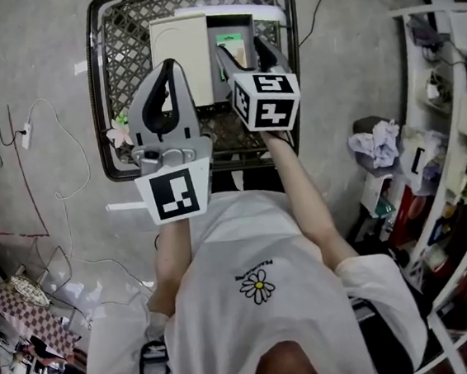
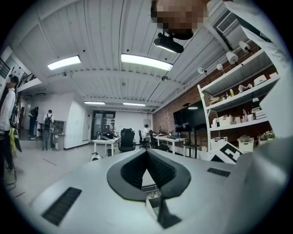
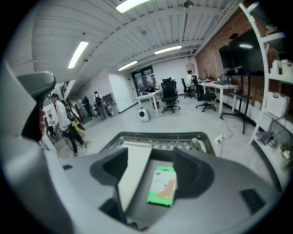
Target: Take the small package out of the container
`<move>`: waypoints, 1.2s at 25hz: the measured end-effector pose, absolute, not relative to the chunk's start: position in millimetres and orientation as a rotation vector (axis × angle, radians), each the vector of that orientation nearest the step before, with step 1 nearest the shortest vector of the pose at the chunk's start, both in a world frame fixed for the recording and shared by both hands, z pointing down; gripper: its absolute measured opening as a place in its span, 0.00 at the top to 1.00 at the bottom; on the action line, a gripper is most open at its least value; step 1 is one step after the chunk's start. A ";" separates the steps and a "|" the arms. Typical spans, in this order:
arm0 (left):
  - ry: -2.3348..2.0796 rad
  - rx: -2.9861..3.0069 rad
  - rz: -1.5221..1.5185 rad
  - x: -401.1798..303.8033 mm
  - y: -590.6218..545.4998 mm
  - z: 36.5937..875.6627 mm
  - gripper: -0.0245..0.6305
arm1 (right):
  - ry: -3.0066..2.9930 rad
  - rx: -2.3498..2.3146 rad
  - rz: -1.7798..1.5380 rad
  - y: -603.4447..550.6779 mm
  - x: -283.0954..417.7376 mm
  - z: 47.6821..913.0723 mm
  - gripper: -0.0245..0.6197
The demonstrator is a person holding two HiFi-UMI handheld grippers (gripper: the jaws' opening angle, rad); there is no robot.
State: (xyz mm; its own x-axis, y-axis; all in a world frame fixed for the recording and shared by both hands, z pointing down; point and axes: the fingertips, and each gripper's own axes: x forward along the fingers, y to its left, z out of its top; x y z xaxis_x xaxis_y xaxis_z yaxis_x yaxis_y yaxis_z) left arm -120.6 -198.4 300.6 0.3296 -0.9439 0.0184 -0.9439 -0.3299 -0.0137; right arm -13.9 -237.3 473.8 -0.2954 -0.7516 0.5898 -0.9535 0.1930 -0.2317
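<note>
Right gripper (image 3: 151, 155): fingers (image 3: 194, 171) wide apart, gripping nothing. The small green package (image 3: 163, 186) lies flat on the bottom of the grey container (image 3: 139, 208), showing between my fingers but not touched. The white lid (image 3: 133, 169) stands open just left of it. The container sits in a wire basket (image 1: 115, 86) on the floor.

Left gripper (image 2: 147, 153): fingers closed tip to tip, empty, held up by the lid and aimed out at the room.

The step looks like the descent to grasp, with the package not yet out. To do it well, I should drop straight down and straddle the package across its narrow side. The lid-side finger must stay off the lid. The pack looks thin and flat, so I should get the pads low on its edges or it may slip. Then close gently and lift straight up past the container wall.
</note>
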 end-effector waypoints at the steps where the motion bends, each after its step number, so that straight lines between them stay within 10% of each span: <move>1: 1.819 -2.565 -0.047 -121.0 -198.7 304.3 0.93 | -2.109 1.599 0.815 -238.7 -14.5 483.0 0.50; 30: 1.879 -2.657 -0.119 -128.2 -218.4 361.4 0.93 | -1.693 1.449 1.087 -240.2 -11.4 627.0 0.49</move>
State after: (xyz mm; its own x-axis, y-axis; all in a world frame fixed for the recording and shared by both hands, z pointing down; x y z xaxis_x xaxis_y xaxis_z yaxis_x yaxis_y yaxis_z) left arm -128.2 -218.4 361.4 0.3334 -0.9344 0.1256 -0.9428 -0.3295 0.0512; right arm -11.4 -240.2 627.0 -0.1775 -0.4440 0.8783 -0.9834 0.0450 -0.1760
